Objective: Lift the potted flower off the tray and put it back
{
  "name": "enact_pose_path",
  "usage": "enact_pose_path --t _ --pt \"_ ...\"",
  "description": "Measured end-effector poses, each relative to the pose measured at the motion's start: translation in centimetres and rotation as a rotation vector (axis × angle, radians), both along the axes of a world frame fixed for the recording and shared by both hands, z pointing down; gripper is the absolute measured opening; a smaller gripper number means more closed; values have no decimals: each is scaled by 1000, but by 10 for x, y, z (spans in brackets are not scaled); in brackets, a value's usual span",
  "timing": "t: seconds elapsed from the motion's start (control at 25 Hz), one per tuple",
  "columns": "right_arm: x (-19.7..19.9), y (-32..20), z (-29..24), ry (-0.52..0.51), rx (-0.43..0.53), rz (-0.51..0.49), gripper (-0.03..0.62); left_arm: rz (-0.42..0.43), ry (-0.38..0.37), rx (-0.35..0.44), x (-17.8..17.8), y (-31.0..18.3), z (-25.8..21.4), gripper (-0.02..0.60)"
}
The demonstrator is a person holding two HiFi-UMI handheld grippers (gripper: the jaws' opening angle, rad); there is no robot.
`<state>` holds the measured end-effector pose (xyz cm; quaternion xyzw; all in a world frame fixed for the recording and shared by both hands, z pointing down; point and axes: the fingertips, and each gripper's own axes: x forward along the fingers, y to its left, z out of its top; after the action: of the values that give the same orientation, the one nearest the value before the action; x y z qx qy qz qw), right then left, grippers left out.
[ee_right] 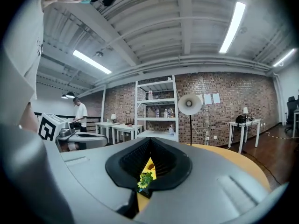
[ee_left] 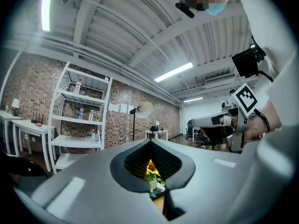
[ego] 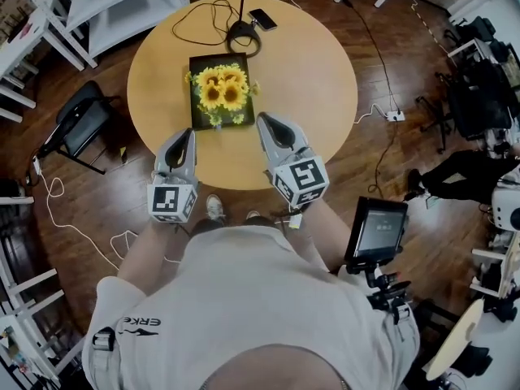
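The potted sunflowers (ego: 222,88) stand on a dark tray (ego: 197,108) near the middle of the round wooden table (ego: 313,80). My left gripper (ego: 184,134) hovers at the table's near edge, left of the tray's near end, jaws shut and empty. My right gripper (ego: 263,119) hangs just right of the tray's near corner, also shut with nothing held. Through the closed jaws the flowers (ee_left: 151,170) show as a sliver in the left gripper view, and the flowers (ee_right: 146,172) likewise in the right gripper view.
A black lamp base (ego: 243,33) with its cable and a phone (ego: 262,19) lie at the table's far side. A black chair (ego: 80,124) stands left of the table, white shelving (ego: 114,2) behind it. A screen on a stand (ego: 377,230) is at my right.
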<state>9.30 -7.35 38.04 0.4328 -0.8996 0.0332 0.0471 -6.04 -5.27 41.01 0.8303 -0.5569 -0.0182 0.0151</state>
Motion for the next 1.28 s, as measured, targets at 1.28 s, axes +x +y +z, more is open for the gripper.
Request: enact_pose_path --t 1.28 --pt "28 145 0 -4 10 -37 12 -59 61 50 28 126 -31 2"
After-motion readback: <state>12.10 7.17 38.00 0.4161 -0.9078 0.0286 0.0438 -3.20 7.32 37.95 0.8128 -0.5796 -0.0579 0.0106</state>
